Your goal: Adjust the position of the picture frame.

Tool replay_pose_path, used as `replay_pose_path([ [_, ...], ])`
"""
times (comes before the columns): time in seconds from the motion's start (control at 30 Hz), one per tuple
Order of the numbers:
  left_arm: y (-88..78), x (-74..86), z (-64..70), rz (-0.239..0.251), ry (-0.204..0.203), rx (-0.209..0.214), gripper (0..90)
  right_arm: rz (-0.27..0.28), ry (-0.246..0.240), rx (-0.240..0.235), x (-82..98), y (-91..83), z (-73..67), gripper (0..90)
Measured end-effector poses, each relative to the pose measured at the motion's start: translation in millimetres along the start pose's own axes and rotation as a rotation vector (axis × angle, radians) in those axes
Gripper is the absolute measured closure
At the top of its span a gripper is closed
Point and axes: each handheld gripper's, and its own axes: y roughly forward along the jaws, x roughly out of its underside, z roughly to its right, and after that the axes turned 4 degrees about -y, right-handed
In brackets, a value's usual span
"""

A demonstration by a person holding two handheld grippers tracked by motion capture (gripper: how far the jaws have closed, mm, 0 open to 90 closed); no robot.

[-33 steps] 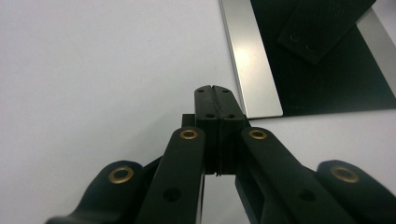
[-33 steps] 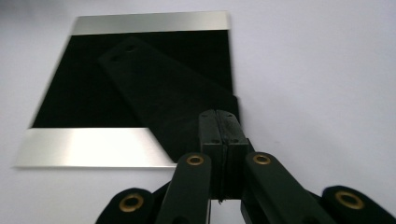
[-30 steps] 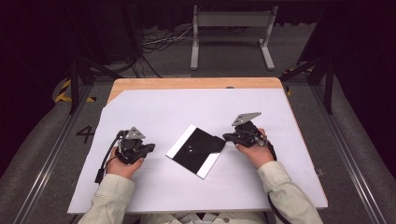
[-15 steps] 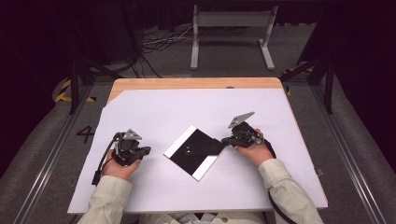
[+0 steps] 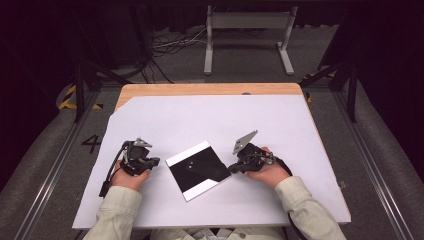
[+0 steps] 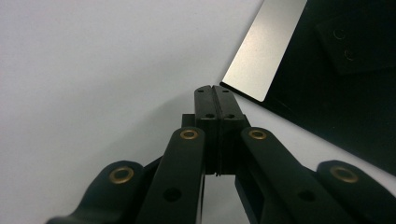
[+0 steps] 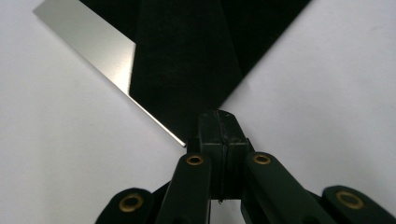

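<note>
Black square panel (image 5: 199, 170) with pale strips on two edges lies flat mid-desk (image 5: 280, 120), on the white sheet. Right tool (image 5: 231, 170), jaws pressed together, has its tip at the panel's near corner, possibly touching. Left tool (image 5: 157, 161), also pressed shut and empty, sits just beside the opposite corner.

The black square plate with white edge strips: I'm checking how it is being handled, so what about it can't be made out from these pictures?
- Right gripper view: the right gripper covers the black plate's near corner, so contact cannot be told.
- Left gripper view: the frame cuts off most of the plate.
- High view: the two specks on the plate are too small to identify.
</note>
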Motion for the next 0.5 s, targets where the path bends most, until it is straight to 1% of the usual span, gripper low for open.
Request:
replay_pose_path([
  [0.07, 2.0, -0.6, 0.3, -0.009, 0.001, 0.002, 90.0, 0.010, 0.030, 0.064, 3.8, -6.6, 5.2, 89.9],
  [0.1, 3.9, -1.1, 0.6, -0.012, 0.001, 0.008, 90.0, 0.019, 0.049, 0.082, 5.8, -10.1, 7.9, 90.0],
  [0.13, 5.8, -1.7, 1.1, -0.012, 0.003, 0.007, 90.0, 0.035, 0.081, 0.105, 9.5, -16.5, 12.2, 90.0],
  [0.2, 11.8, -3.1, 4.2, -0.021, 0.001, 0.014, 90.0, 0.059, 0.119, 0.141, 17.3, -28.0, 18.9, 90.0],
  [0.27, 17.2, -4.9, 5.9, -0.028, 0.004, 0.020, 90.0, 0.076, 0.142, 0.161, 24.4, -36.3, 22.9, 90.0],
  [0.3, 18.4, -5.9, 6.5, -0.022, 0.000, 0.023, 90.0, 0.082, 0.152, 0.168, 27.8, -40.1, 24.4, 90.0],
  [0.33, 20.3, -7.5, 7.4, -0.019, 0.016, 0.028, 90.0, 0.086, 0.162, 0.175, 31.0, -43.3, 25.7, 90.0],
  [0.4, 22.3, -9.3, 10.8, -0.016, 0.024, 0.012, 90.0, 0.095, 0.179, 0.188, 37.0, -49.0, 27.7, 90.0],
  [0.47, 23.7, -10.7, 12.8, -0.012, 0.029, 0.005, 90.0, 0.098, 0.183, 0.192, 38.5, -50.3, 28.1, 90.0],
  [0.5, 27.9, -14.6, 16.9, -0.005, 0.039, 0.001, 90.0, 0.102, 0.192, 0.196, 41.5, -53.6, 28.3, 90.0],
])
